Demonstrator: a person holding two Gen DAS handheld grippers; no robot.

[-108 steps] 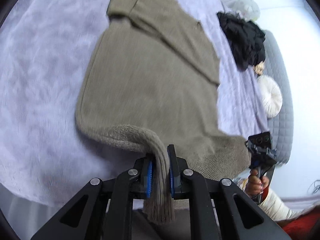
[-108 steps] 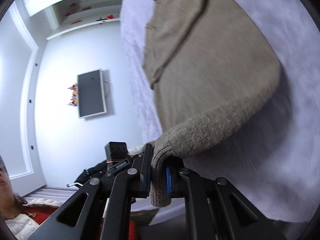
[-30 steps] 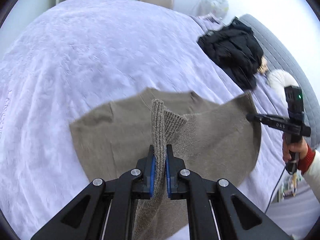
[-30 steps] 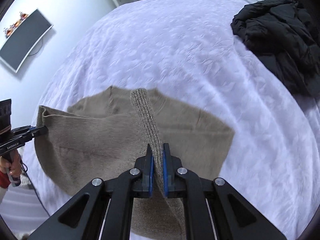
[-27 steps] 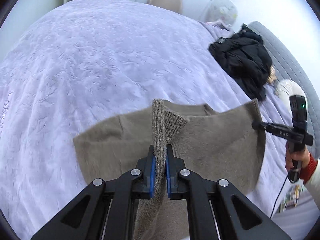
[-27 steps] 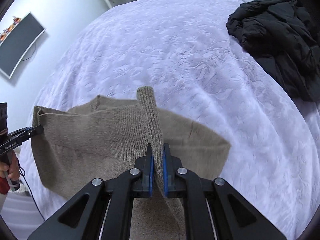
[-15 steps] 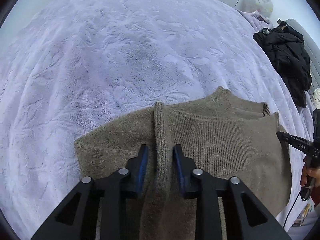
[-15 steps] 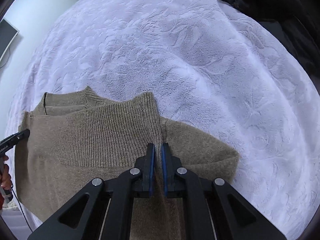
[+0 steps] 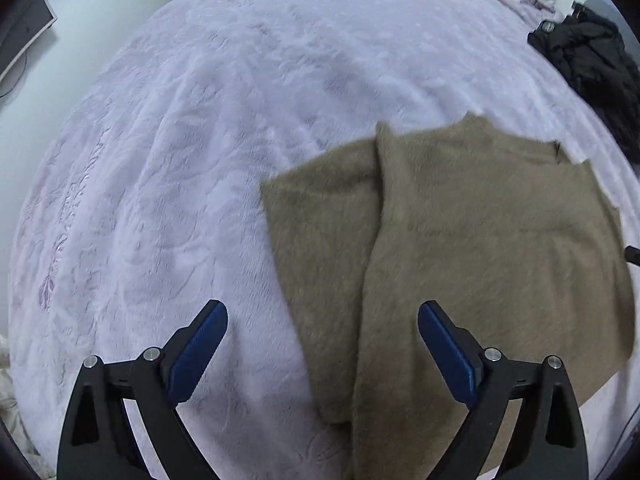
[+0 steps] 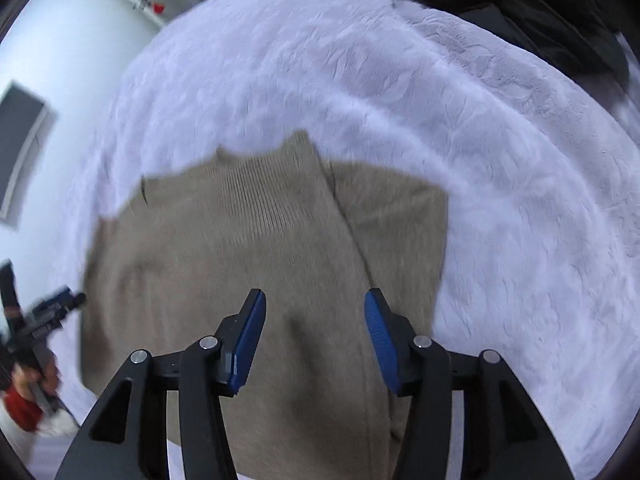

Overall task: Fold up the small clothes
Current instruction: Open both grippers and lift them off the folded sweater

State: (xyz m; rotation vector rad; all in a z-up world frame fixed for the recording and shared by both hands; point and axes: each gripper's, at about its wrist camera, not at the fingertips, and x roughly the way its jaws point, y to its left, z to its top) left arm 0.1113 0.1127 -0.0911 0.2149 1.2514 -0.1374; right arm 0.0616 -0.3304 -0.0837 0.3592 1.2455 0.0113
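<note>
A tan knit sweater (image 9: 460, 248) lies folded over on itself on a pale lilac plush bedspread (image 9: 200, 140), its ribbed hem edge on top toward the far side. My left gripper (image 9: 322, 344) is open and empty, just above the sweater's near left part. In the right wrist view the sweater (image 10: 248, 248) fills the middle. My right gripper (image 10: 314, 332) is open and empty just over its near edge. The left gripper (image 10: 44, 320) shows blurred at the left edge of that view.
A black jacket (image 9: 588, 60) is heaped at the far right of the bed, also in the right wrist view (image 10: 520, 4). A dark wall screen (image 10: 20, 140) hangs left. White walls surround the bed.
Both grippers carried the sweater's lower edge up over the body, laid it down, then opened and let go. They have drawn back toward me.
</note>
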